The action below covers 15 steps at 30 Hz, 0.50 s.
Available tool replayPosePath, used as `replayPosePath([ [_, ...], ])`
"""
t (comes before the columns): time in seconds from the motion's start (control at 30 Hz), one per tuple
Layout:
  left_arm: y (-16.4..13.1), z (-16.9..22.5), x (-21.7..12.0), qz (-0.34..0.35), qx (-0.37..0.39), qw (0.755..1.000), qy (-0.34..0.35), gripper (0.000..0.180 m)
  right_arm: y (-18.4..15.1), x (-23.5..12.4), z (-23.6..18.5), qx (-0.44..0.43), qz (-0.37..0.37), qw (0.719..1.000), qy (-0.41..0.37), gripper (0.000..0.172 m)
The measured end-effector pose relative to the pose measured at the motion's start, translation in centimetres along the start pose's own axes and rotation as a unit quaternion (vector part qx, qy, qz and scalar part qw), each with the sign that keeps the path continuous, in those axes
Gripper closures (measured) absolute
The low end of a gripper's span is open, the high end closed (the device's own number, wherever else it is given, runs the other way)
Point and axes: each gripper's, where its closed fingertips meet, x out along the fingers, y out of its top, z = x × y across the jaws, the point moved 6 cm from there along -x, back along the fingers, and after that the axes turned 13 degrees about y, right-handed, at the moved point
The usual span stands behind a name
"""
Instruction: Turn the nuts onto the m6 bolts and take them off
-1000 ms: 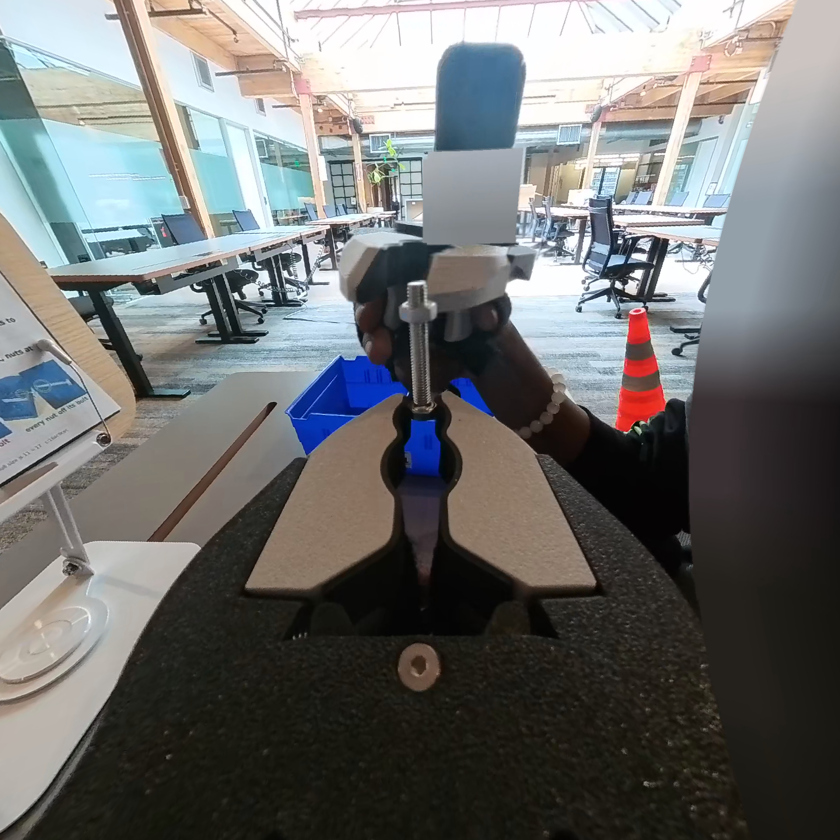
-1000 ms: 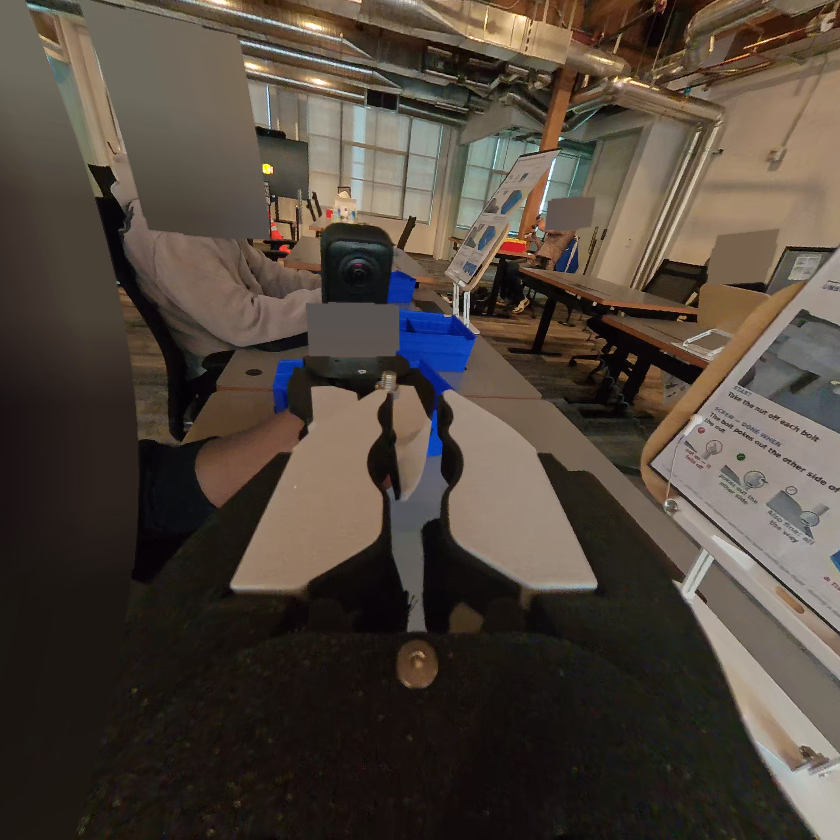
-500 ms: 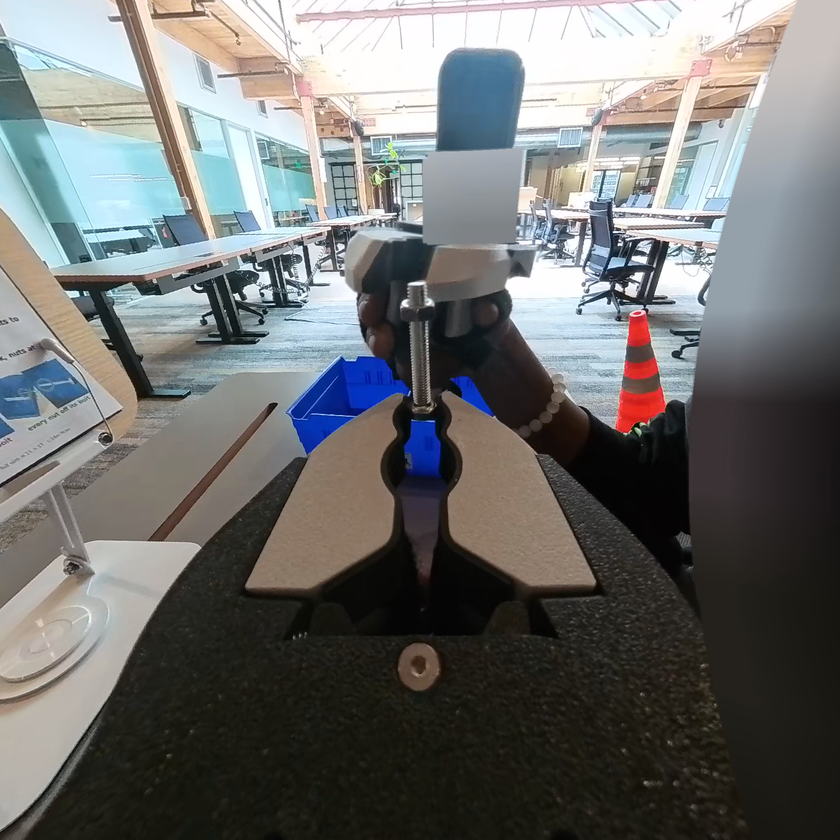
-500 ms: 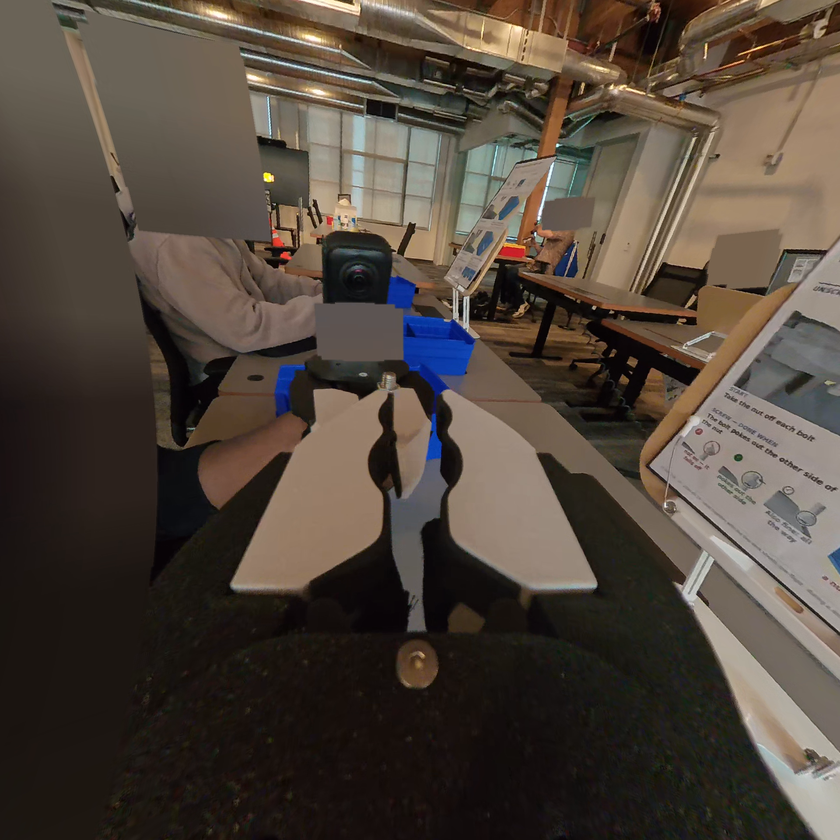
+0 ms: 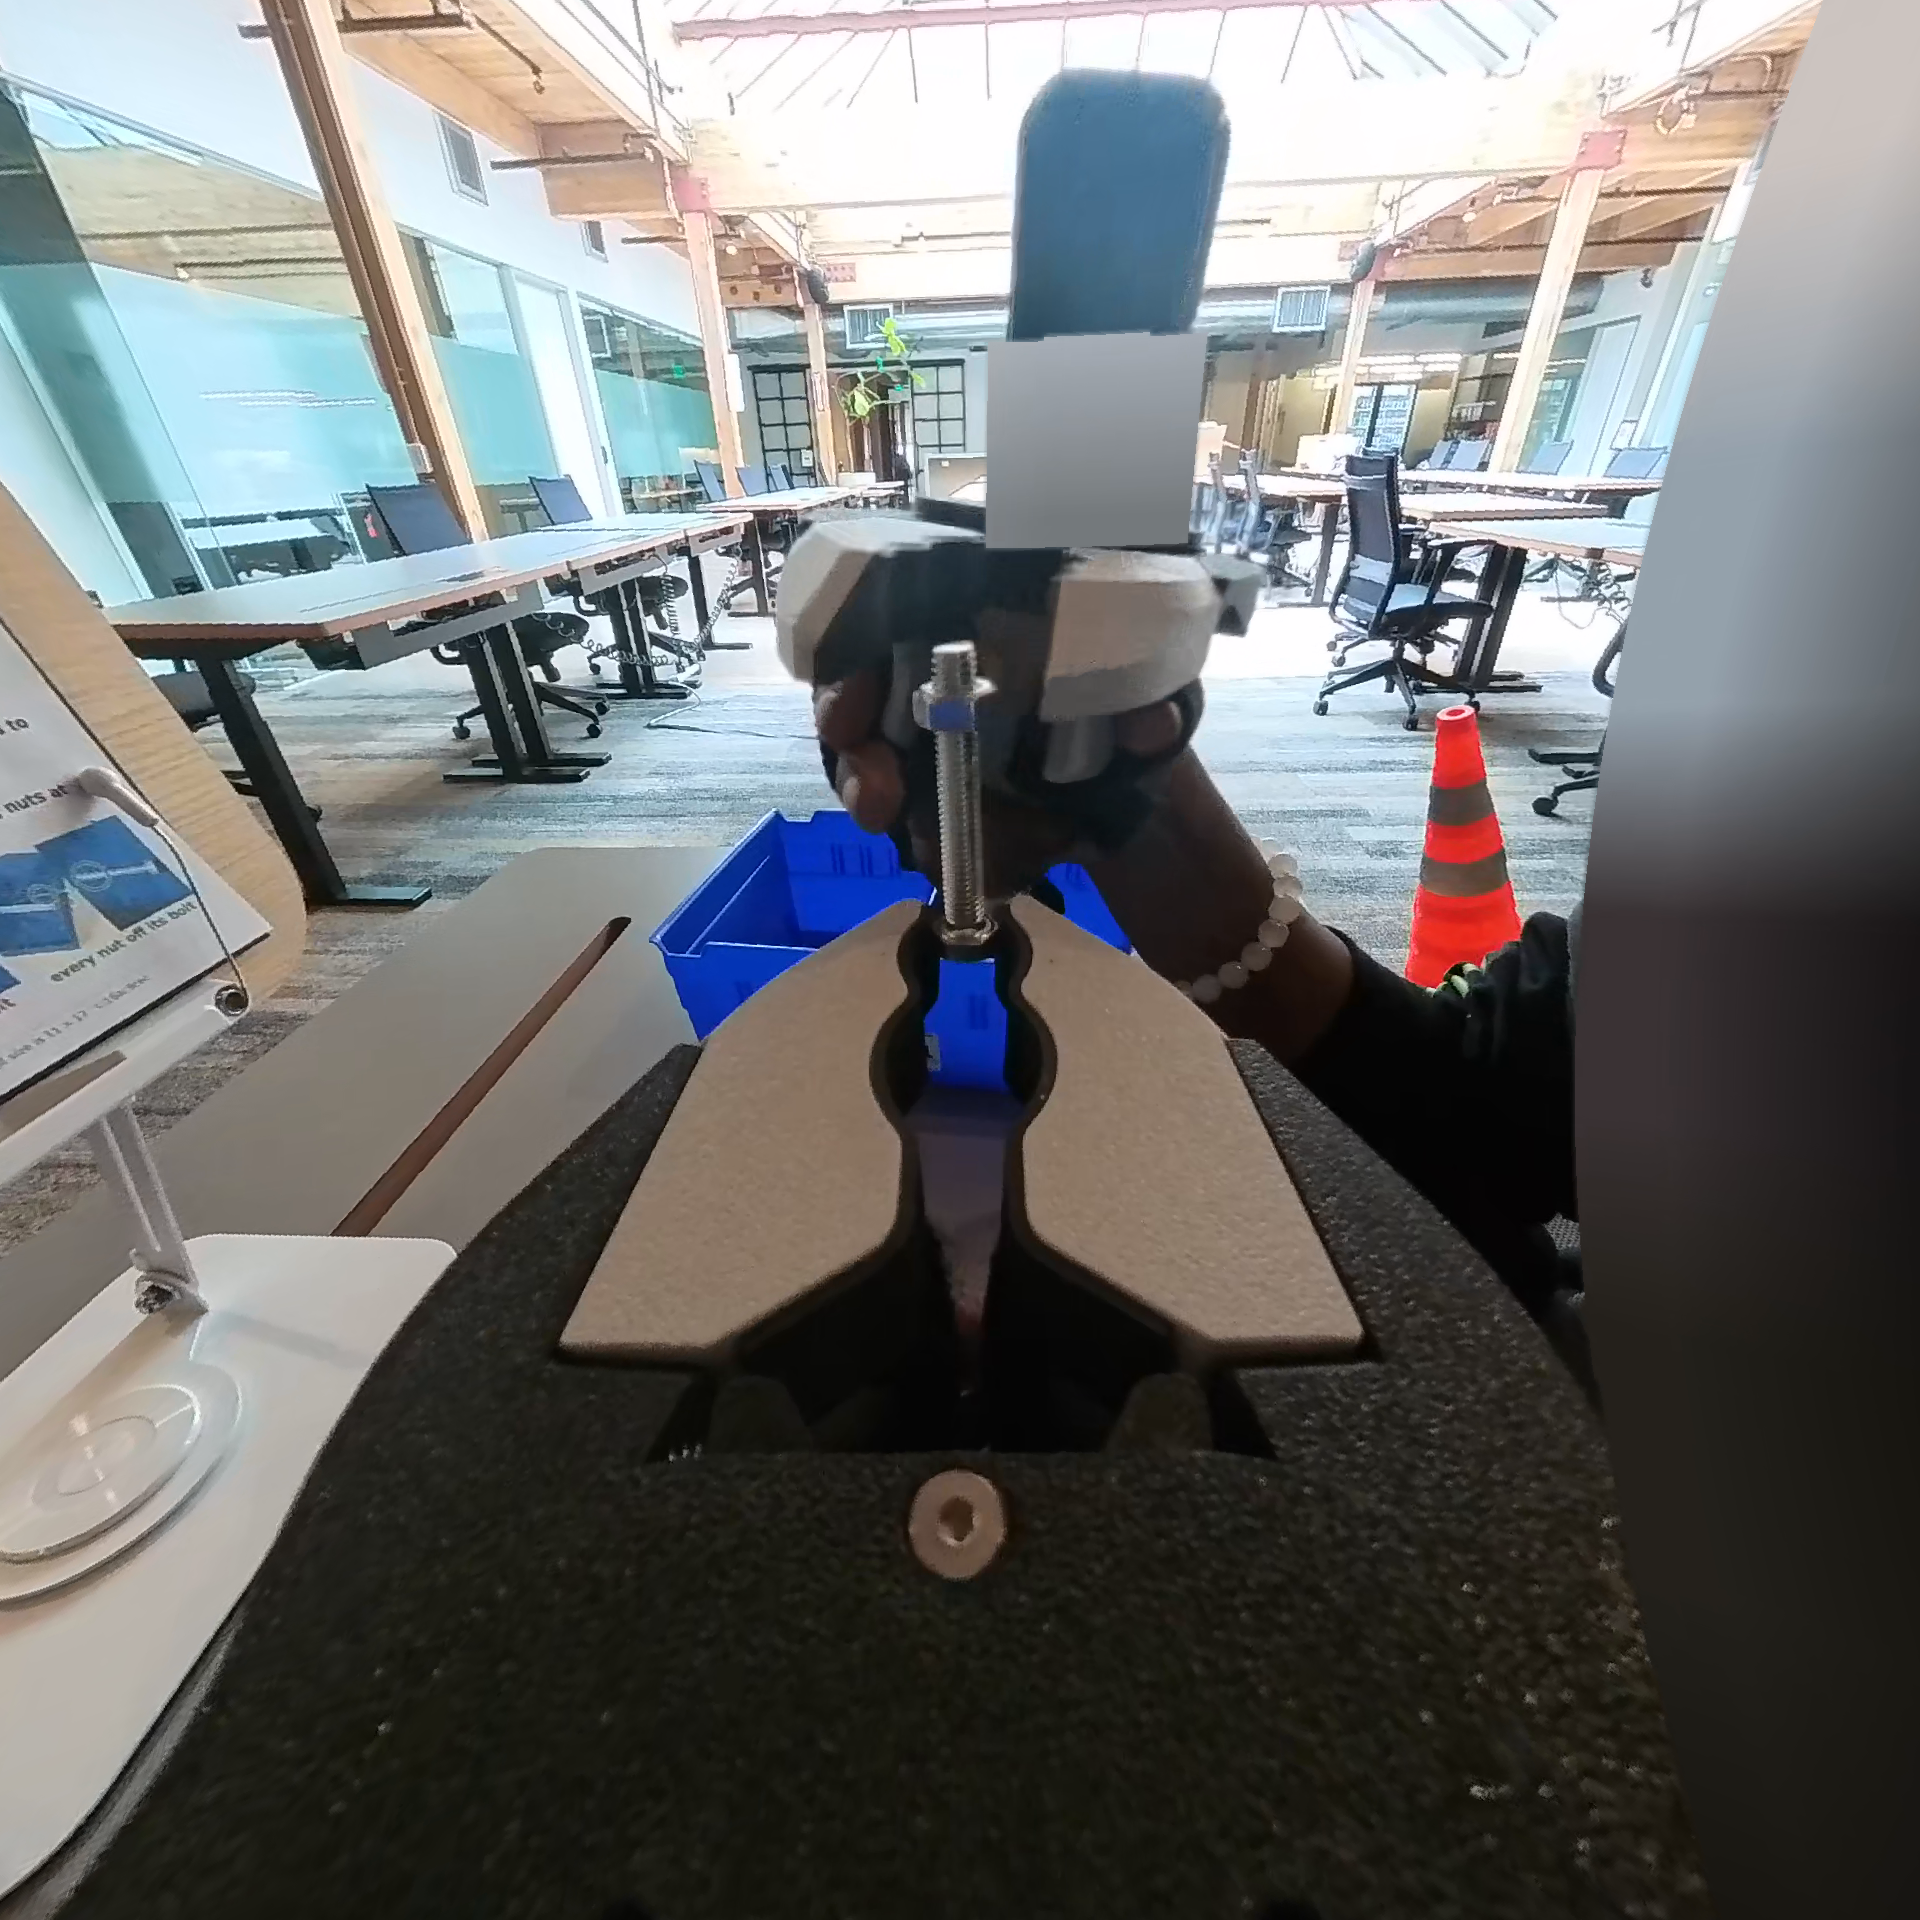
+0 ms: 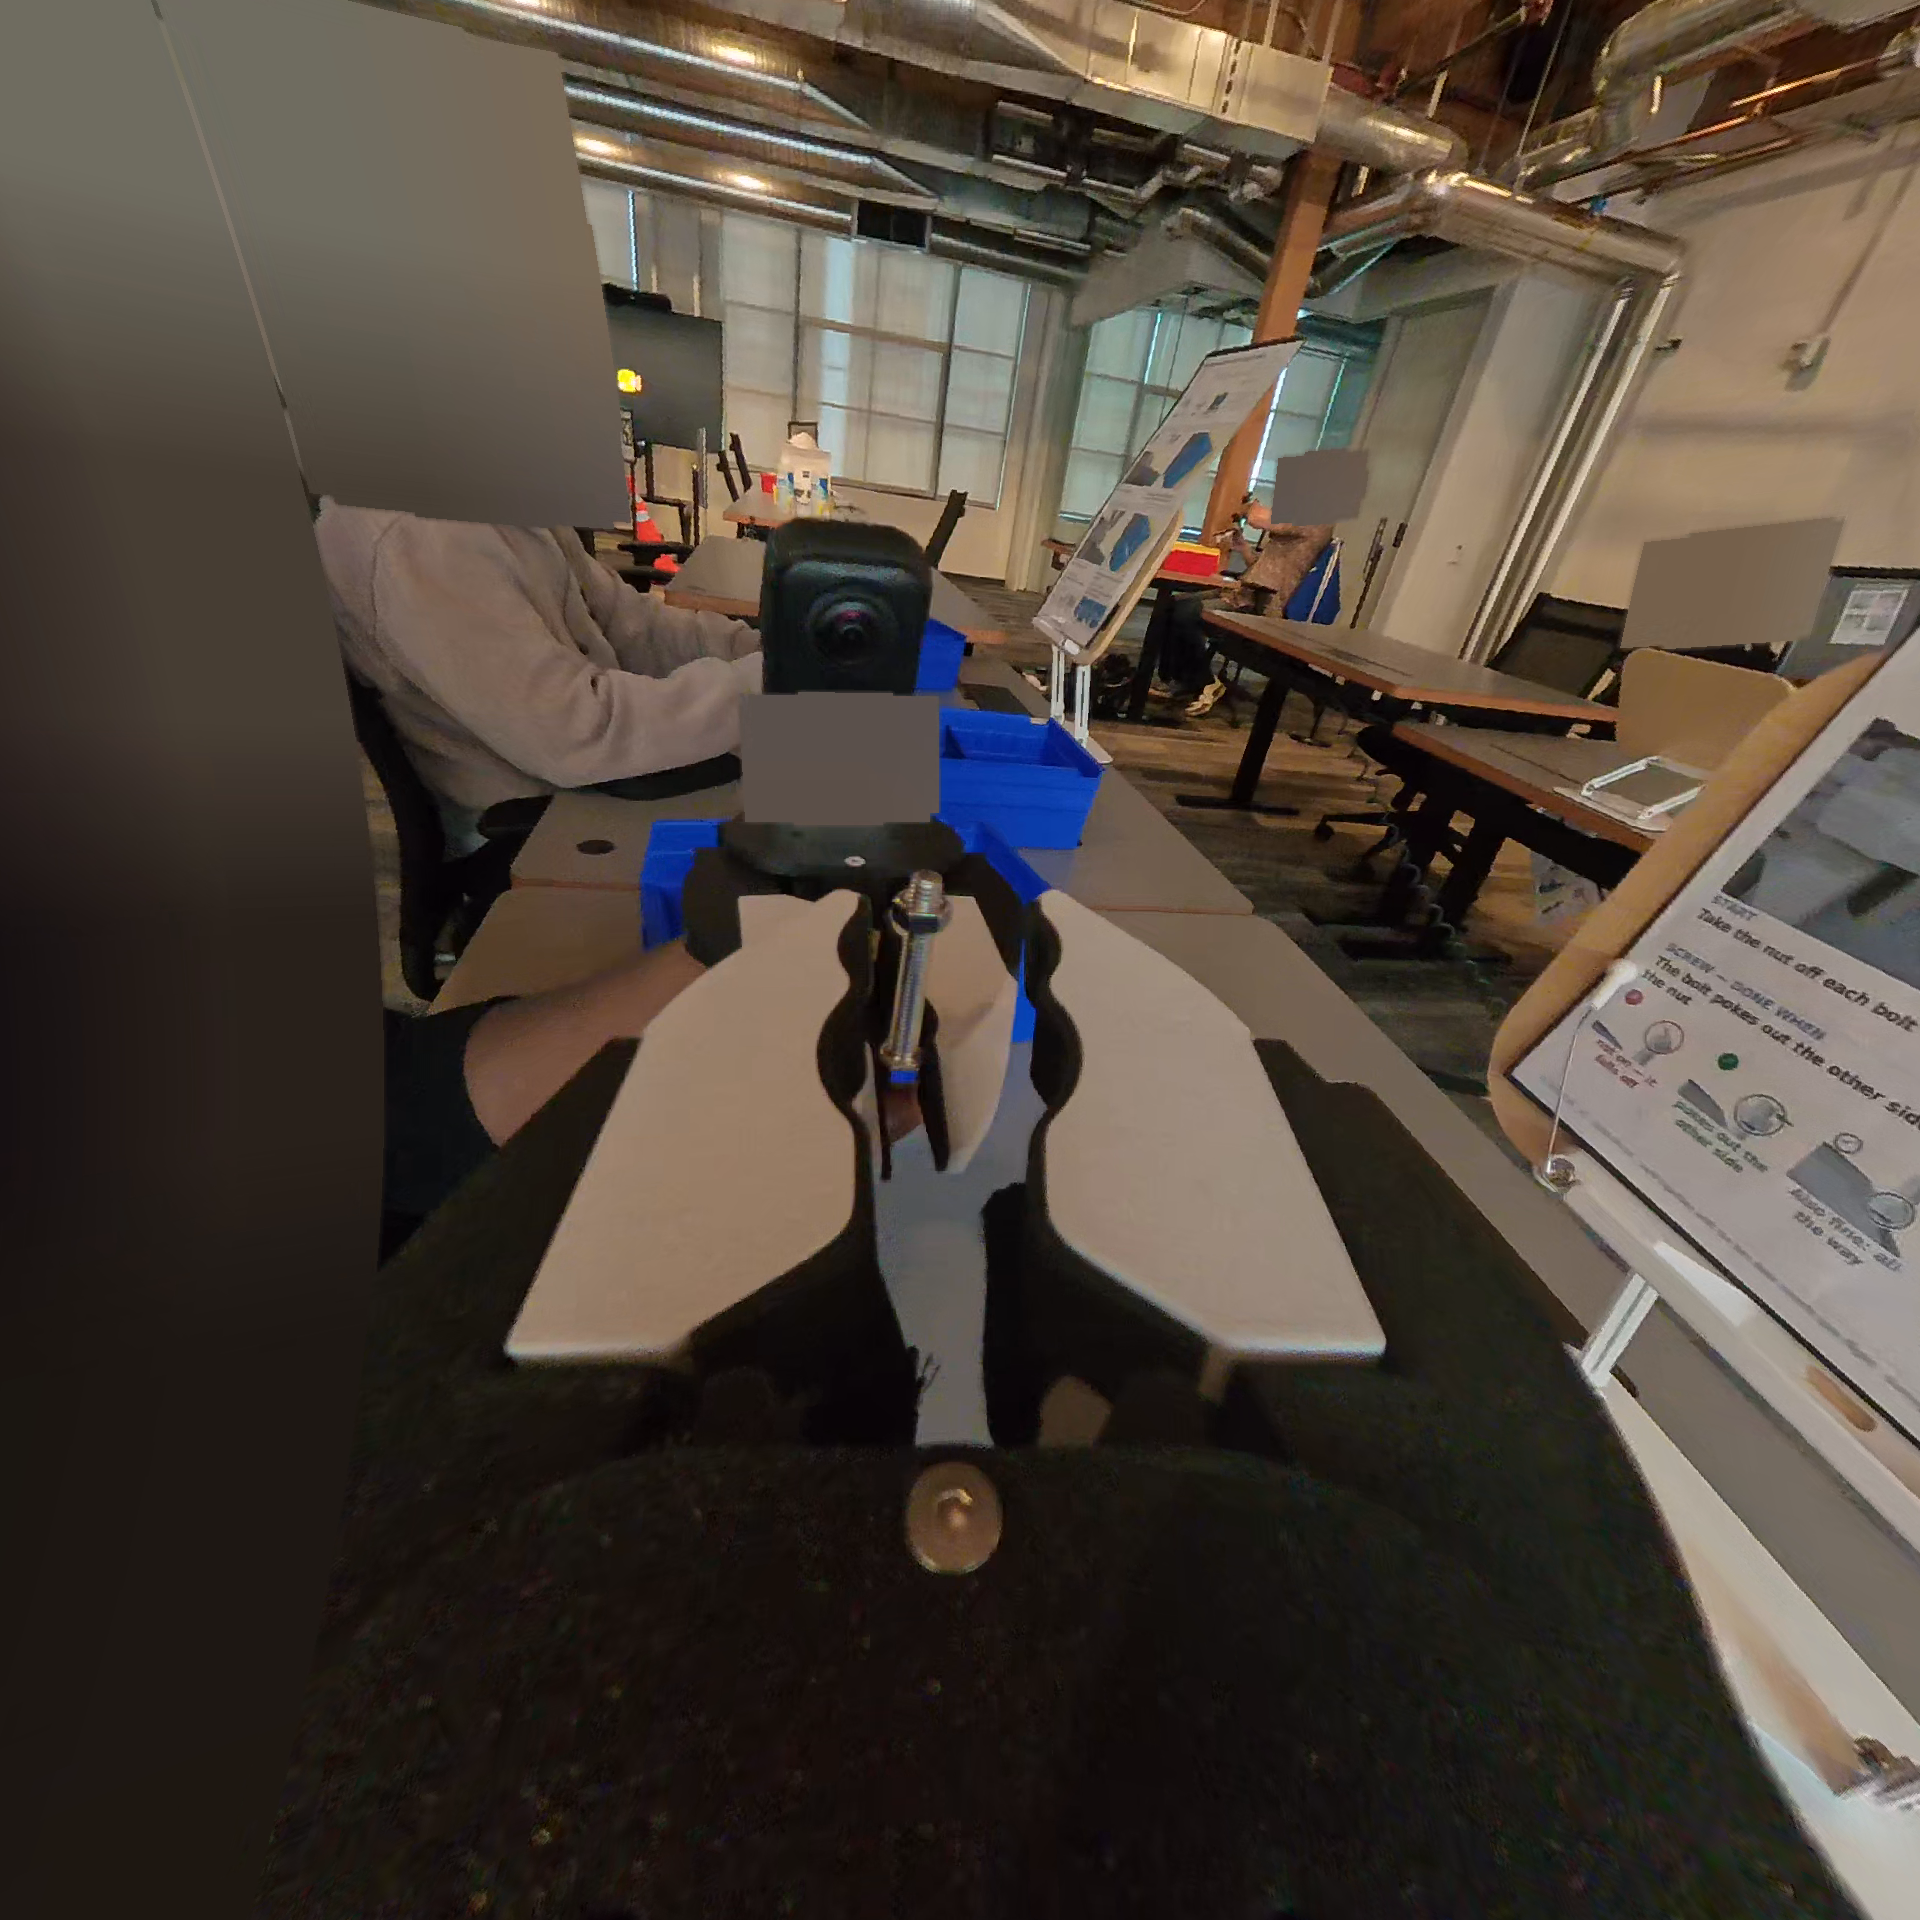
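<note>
Open-plan office space surrounds the work: long desks, black chairs and glass partitions on the far side of the left wrist view, ducts and tall windows in the right wrist view. Close by lies a grey table (image 5: pixel 312 997) with a blue bin (image 5: pixel 800 914) standing on it, and an orange traffic cone (image 5: pixel 1460 852) stands on the carpet at far right. An instruction sheet on a white stand (image 5: pixel 94 904) sits at the near left of that view; the same kind of sheet (image 6: pixel 1766 1039) fills the near right of the other.

The left gripper (image 5: pixel 964 925) has its jaws drawn close together and clamped on the head end of the bolt (image 5: pixel 961 810), which stands upright out of the fingertips, threaded shank pointing up. A nut (image 5: pixel 951 707) sits near the top of the shank, with a short length of thread showing above it.

The right gripper (image 6: pixel 945 935) faces the left one, with its jaws standing apart. In its own view the bolt (image 6: pixel 912 977) and nut (image 6: pixel 923 914) appear in the gap between its fingertips (image 6: pixel 1101 966), and the pads stand clear on either side. From the left wrist view this gripper sits just behind the top of the bolt, a hand (image 5: pixel 873 748) wrapped around its handle.

A person in a light sweatshirt (image 6: pixel 499 665) sits at the far left of the table.
</note>
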Motion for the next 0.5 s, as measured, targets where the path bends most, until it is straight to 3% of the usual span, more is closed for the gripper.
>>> replayPosePath([
  [0.17, 0.0, 0.0, -0.1, 0.001, 0.000, 1.000, 0.000, 0.171, -0.1, -0.8, 0.6, 0.009, 0.005, 1.000, -0.015, 0.156],
  [0.37, -0.1, -0.1, 0.1, -0.002, -0.002, 1.000, 0.001, 0.171, 0.0, -0.1, 0.1, 0.002, 0.002, 1.000, -0.003, 0.145],
  [0.5, -0.1, 0.0, 0.1, -0.002, 0.000, 1.000, 0.001, 0.171, -0.1, -0.5, 0.4, 0.007, 0.000, 1.000, -0.009, 0.151],
])
